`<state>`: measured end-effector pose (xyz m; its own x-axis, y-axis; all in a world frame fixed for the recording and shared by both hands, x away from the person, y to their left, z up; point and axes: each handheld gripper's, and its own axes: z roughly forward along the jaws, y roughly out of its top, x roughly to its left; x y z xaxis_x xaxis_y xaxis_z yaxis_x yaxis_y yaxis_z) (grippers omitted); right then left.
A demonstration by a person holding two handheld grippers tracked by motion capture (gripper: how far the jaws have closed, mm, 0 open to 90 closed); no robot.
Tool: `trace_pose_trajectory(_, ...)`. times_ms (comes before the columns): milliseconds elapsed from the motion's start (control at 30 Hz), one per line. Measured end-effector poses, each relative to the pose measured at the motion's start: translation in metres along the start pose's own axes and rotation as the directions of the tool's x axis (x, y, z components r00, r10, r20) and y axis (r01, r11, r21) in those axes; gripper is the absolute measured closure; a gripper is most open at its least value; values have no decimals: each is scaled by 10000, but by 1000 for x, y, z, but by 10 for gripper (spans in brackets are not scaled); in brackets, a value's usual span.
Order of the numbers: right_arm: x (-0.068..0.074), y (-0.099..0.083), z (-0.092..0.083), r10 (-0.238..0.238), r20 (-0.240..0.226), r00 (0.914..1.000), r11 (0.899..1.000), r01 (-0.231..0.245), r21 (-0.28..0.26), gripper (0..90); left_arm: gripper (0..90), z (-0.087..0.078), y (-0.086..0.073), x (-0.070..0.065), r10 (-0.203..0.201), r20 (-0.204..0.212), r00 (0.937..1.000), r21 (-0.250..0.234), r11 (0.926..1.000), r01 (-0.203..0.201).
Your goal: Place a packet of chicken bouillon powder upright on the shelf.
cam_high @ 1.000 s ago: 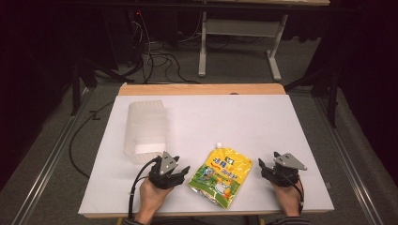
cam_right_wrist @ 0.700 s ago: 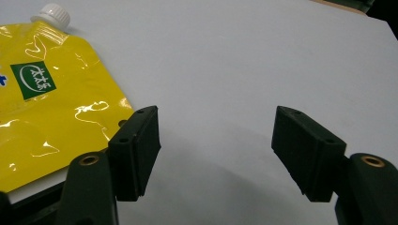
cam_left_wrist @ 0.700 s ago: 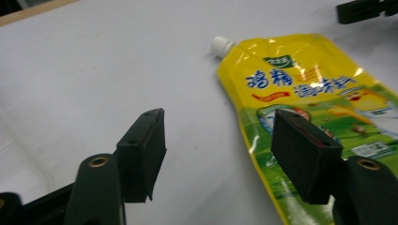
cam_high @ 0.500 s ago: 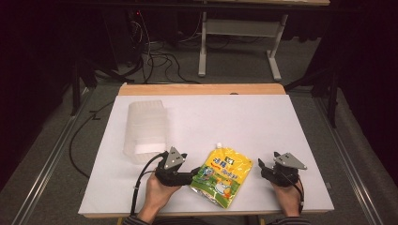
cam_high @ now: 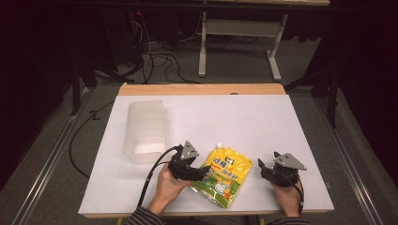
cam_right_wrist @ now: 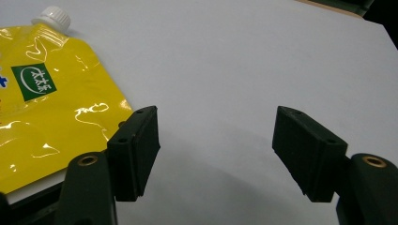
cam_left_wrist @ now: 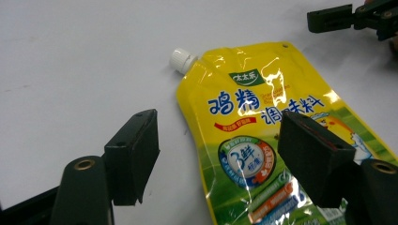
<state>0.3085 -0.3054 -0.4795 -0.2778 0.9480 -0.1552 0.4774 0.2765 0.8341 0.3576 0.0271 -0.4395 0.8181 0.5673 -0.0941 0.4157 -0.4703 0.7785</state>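
Seasoning in a glossy yellow plastic spout pouch [cam_high: 223, 176] with a small white screw cap lies flat near the front edge of the white surface [cam_high: 244, 117], its cap end pointing toward the far side. The left claw [cam_left_wrist: 218, 157] sits at the pouch's left edge; its jaws have just been opening and now stand wide, one over bare surface to the left of the pouch, the other over the printed face. The pouch's left edge lies between them, but neither pad presses on it, so nothing is gripped. The right claw [cam_right_wrist: 216, 150] rests on the surface just right of the pouch, jaws spread wide over bare white surface, with the pouch's corner beside one jaw and not between them. A translucent ribbed plastic container [cam_high: 145, 129] lies on the left side of the surface, farther back and apart from the pouch.

Judging from this, the work on the pouch has barely begun: the left claw is lined up for a pinch on its edge, yet no hold is made and the pouch is not lifted. Closing on the edge, raising it, and carrying it wherever it belongs, perhaps the container, all remain.
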Motion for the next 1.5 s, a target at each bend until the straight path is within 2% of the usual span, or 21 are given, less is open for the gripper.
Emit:
trace_pose_trajectory(33,0,0,0,-19,20,10000,10000,19,13,325,297,8,4,1,-108,74,9999,265,9996,106)
trace_pose_trajectory(67,0,0,0,9,19,10000,10000,-9,7,324,293,8,4,1,-108,74,9999,265,9996,106)
trace_pose_trajectory(133,0,0,0,103,4,9999,9999,-103,11,323,288,18,8,-1,69,-54,10000,702,9975,-65)
trace_pose_trajectory(233,0,0,0,51,25,10000,10000,-50,-35,325,290,24,10,-3,183,-237,9996,915,9957,-161)
trace_pose_trajectory(300,1,0,1,-114,32,9999,9999,113,61,324,304,32,9,-1,-15,-102,9999,1116,9938,26)
trace_pose_trajectory(467,1,0,1,-30,57,10000,10000,30,13,324,304,41,10,1,-190,-144,9997,1395,9900,208)
trace_pose_trajectory(567,1,0,0,-9,56,10000,10000,9,19,324,303,46,9,1,-156,-281,9995,1558,9876,198)
trace_pose_trajectory(633,1,0,1,-106,70,9999,9999,105,130,323,305,54,5,2,-279,-386,9989,1794,9832,344)
trace_pose_trajectory(667,2,0,1,-133,69,9999,9998,132,135,322,318,55,4,2,-384,-332,9987,1752,9836,437)
trace_pose_trajectory(733,2,0,1,-142,79,9999,9998,141,132,322,319,56,5,1,-338,-367,9988,1728,9842,396)
trace_pose_trajectory(767,2,0,1,-142,102,9998,9998,140,144,323,371,57,5,-1,-245,-391,9989,1691,9851,308)
trace_pose_trajectory(800,2,0,1,-142,102,9998,9998,140,144,323,371,57,4,-3,-175,-294,9994,1626,9864,221)
trace_pose_trajectory(833,2,1,1,-146,90,9999,9998,145,160,322,438,56,4,-4,-133,-172,9998,1603,9869,159)
trace_pose_trajectory(933,2,1,2,-157,102,9998,9997,155,193,321,462,56,4,-4,-241,-126,9996,1616,9865,259)
trace_pose_trajectory(1000,3,1,2,-202,129,9997,9995,198,250,321,488,56,4,-5,-211,-320,9993,1622,9864,260)
trace_pose_trajectory(1067,4,1,3,-319,146,9994,9989,313,338,319,575,56,5,-5,-226,-494,9985,1640,9860,304)
trace_pose_trajectory(1133,4,1,3,-329,155,9993,9990,324,316,319,627,56,5,-4,-244,-488,9985,1648,9858,321)
trace_pose_trajectory(1367,5,1,4,-433,185,9989,9983,425,401,318,806,56,4,-9,304,-811,9962,1612,9868,-170)
trace_pose_trajectory(1467,5,2,4,-460,163,9988,9981,453,411,317,844,57,5,-8,375,-725,9967,1600,9868,-255)
trace_pose_trajectory(1500,5,1,4,-470,153,9988,9983,464,353,317,856,56,5,-7,288,-619,9977,1574,9874,-188)
